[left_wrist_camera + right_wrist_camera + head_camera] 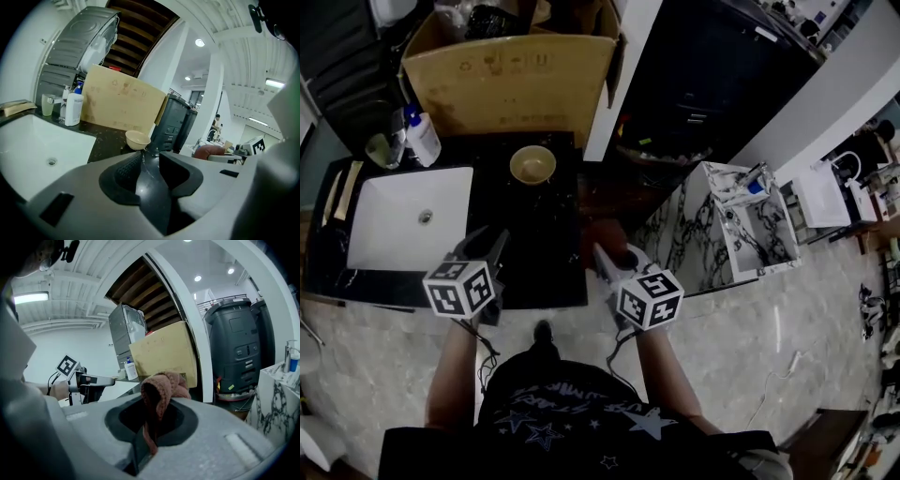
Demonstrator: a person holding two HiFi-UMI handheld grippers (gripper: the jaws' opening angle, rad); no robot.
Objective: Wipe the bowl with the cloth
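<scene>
1. The pale marble floor (825,309) spreads wide to my right and behind me, the most open room in sight.
2. The black counter (544,244) lies ahead. Its front edge runs just under my left gripper (149,157), and its right edge stops short of my right gripper (157,401), which hangs off the corner.
3. A cardboard box (511,80) walls off the counter's back edge.
4. The white sink (403,220) fills the counter's left part. The bare dark strip to its right is the clear lane forward.
5. A marble-veined stand (750,230) sits to my right, apart from the counter.
6. The bowl (532,165) stands upright at the far end of that strip, just in front of the box, well ahead of both grippers.
7. The reddish cloth (164,387) is pinched in my right jaws, bunched above them.
8. My left jaws stand slightly apart, with nothing between them.
</scene>
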